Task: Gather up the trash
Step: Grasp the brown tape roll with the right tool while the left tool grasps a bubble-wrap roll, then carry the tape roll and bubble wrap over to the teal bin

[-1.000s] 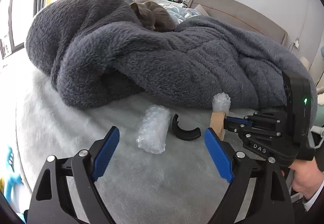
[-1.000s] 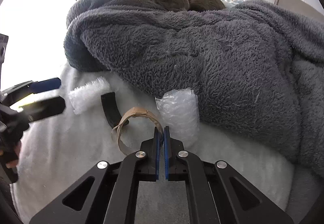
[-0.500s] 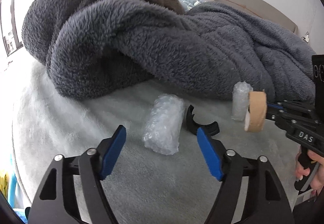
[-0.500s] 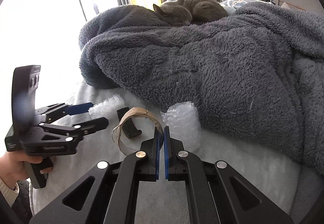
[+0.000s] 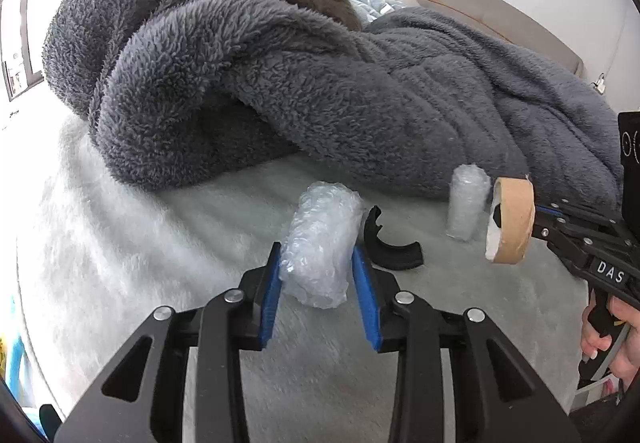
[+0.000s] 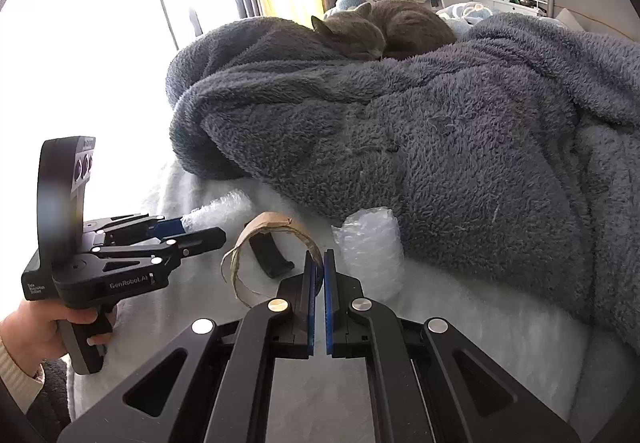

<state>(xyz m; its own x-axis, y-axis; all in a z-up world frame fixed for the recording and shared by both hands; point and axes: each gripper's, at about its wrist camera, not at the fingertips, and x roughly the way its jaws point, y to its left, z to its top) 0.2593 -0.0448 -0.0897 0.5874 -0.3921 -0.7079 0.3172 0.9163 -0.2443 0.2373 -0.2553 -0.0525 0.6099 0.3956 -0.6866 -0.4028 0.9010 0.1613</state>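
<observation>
Since a second ago your left tool (image 5: 316, 275) is closing around the bubble wrap roll (image 5: 320, 243): light, squashy, hold mid-body. Right tool (image 6: 319, 283) clamped on cardboard ring (image 6: 264, 255).

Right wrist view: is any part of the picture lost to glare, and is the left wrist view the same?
Right wrist view: the window at the left is burnt out to plain white, with no detail there. Left wrist view: only a thin bright strip at the left edge; the grey blanket and bubble wrap roll are evenly lit and sharp.

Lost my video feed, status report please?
Left gripper closing around bubble wrap roll. Right gripper shut on cardboard tape ring, lifted. Second bubble wrap roll, black clip remain. Nothing blocking.
</observation>
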